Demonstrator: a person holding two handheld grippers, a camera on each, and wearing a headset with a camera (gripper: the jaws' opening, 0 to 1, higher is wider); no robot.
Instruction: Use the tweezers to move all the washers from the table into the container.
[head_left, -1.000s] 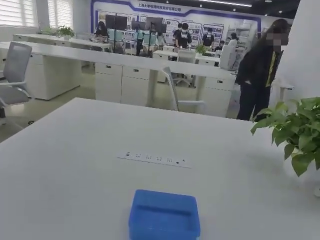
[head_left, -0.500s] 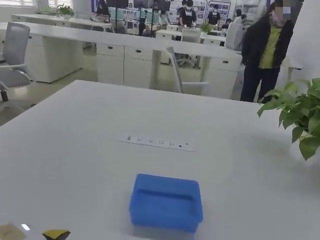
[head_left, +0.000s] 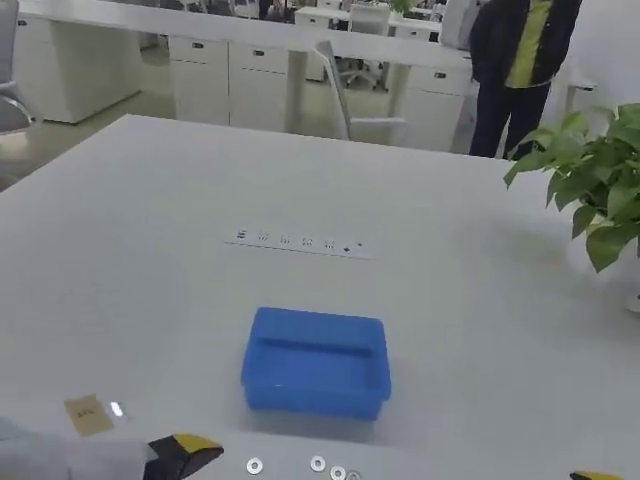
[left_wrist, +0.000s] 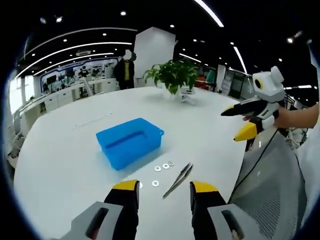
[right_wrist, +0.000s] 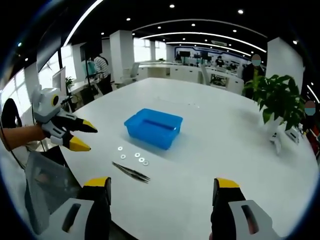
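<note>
With left gripper (left_wrist: 165, 186) and right gripper (right_wrist: 162, 183) fingers open and empty, tweezers (right_wrist: 131, 172) and washers (right_wrist: 141, 160) lie untouched beside the container (right_wrist: 152, 128).

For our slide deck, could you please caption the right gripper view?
Open right gripper faces a white table with a blue container, tweezers and washers; the left gripper hovers open.

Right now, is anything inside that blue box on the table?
The blue container looks empty: only bare blue floor shows. Its near wall hides a strip of that floor. The washers lie on the table outside it, beside the tweezers.
</note>
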